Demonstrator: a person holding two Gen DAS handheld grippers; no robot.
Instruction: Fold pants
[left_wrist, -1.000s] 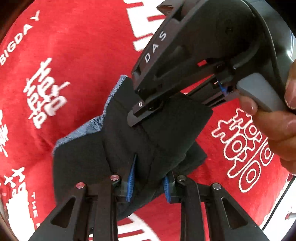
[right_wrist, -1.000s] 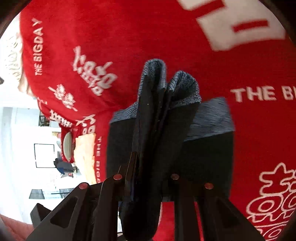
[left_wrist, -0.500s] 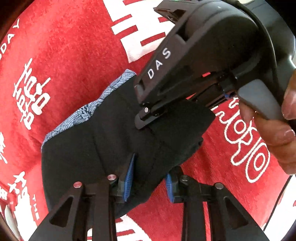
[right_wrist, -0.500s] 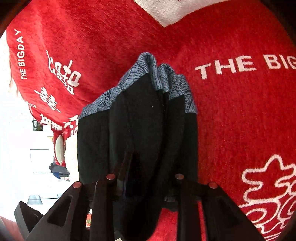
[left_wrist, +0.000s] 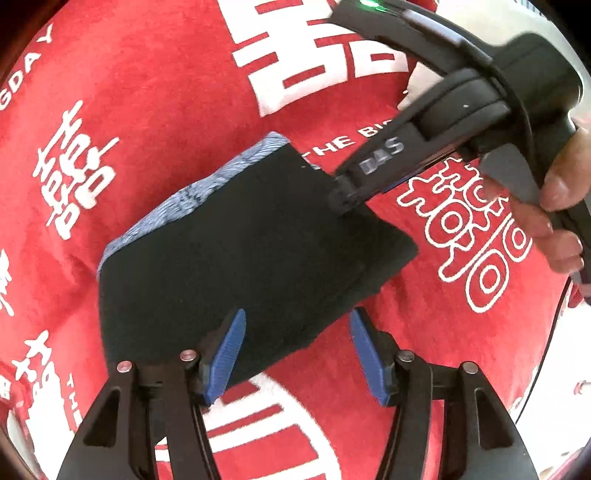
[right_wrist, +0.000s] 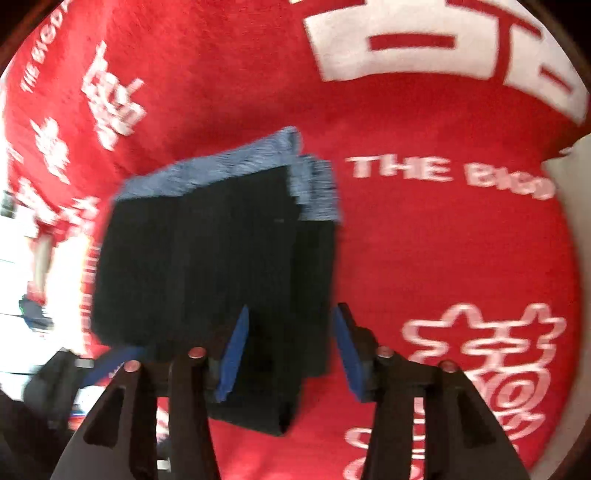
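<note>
black pants (left_wrist: 236, 254) were seen folded flat on red printed cloth (left_wrist: 166, 92) | left gripper (left_wrist: 295, 350) was spread wide, nothing held | right gripper (right_wrist: 286, 354) likewise spread, empty, straddling the pants' near edge

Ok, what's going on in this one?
A person is folding pants on a red printed cloth. The dark pants lie as a compact folded bundle, patterned blue band along one edge. Both jaws stand open: the left hand-held gripper and right hand-held gripper each straddle an edge without pinching it.

Black pants (left_wrist: 236, 254) lie folded flat, blue patterned edge showing.
</note>
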